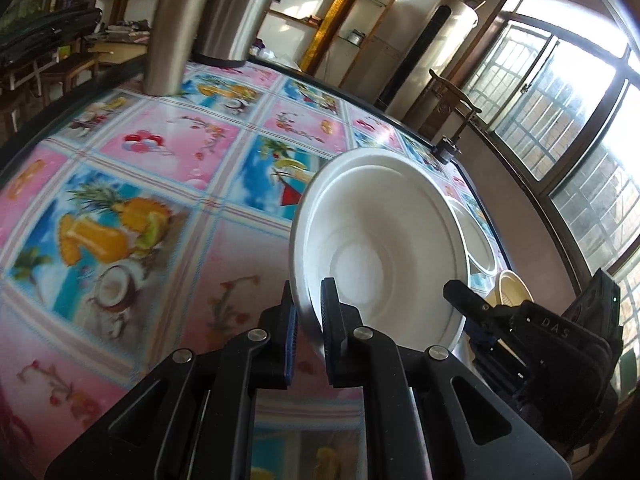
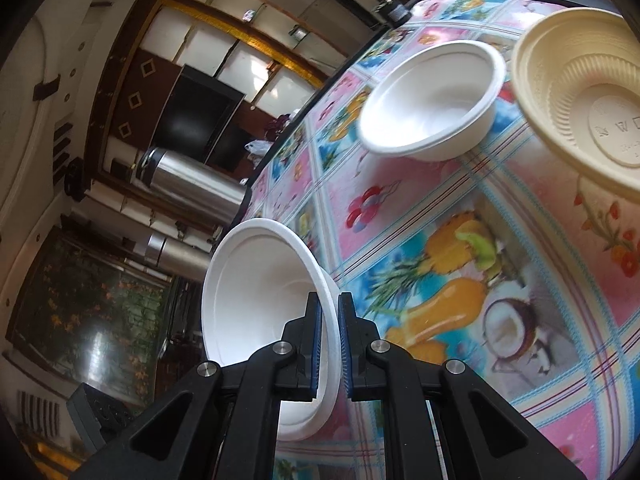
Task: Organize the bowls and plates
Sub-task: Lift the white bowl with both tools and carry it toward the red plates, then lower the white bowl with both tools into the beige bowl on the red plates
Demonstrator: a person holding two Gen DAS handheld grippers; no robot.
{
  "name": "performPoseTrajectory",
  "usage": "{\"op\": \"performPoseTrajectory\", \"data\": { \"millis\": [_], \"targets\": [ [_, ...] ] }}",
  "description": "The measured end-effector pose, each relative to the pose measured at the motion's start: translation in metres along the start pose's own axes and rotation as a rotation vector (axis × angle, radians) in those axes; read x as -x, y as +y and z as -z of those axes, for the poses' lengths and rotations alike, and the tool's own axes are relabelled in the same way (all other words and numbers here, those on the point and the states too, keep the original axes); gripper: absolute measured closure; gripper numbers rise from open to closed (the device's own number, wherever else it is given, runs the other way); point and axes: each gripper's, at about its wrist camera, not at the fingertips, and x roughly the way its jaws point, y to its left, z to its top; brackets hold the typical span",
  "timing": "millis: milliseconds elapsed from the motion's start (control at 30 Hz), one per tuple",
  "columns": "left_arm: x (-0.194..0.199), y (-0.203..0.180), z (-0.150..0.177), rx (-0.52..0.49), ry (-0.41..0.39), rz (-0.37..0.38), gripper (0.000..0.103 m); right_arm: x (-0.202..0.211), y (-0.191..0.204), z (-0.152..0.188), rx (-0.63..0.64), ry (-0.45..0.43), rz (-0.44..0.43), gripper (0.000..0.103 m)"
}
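Note:
A white foam bowl (image 1: 380, 248) hangs tilted on its side over the patterned tablecloth (image 1: 160, 168). My left gripper (image 1: 310, 300) is shut on its near left rim. My right gripper (image 1: 464, 294) meets the opposite rim. In the right wrist view that same white bowl (image 2: 256, 292) has its rim pinched between the shut right gripper (image 2: 330, 308). A second white bowl (image 2: 432, 100) stands upright on the table beyond, also in the left wrist view as the second white bowl (image 1: 476, 240). A cream ribbed bowl (image 2: 580, 100) sits beside it.
Two steel flasks (image 1: 180, 28) stand at the far table edge; the flasks (image 2: 192, 188) lie past the held bowl in the right wrist view. A small black clamp (image 1: 448, 148) sits on the table rim. Windows and shelves surround the table.

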Motion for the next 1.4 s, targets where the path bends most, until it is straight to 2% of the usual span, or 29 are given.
{"op": "performPoseTrajectory", "data": {
  "millis": [300, 667, 900, 1400],
  "targets": [
    [0.039, 0.024, 0.015, -0.015, -0.042, -0.061, 0.093, 0.005, 0.032, 0.039, 0.122, 0.021, -0.057, 0.093],
    [0.095, 0.043, 0.030, -0.056, -0.114, -0.123, 0.092, 0.029, 0.054, 0.082, 0.163, 0.007, -0.196, 0.092],
    [0.126, 0.058, 0.039, -0.070, -0.168, -0.170, 0.092, 0.032, 0.071, 0.104, 0.176, 0.040, -0.245, 0.091],
    [0.169, 0.108, 0.049, 0.002, -0.238, -0.249, 0.092, 0.031, 0.132, 0.150, 0.277, 0.102, -0.296, 0.090]
  ]
}}
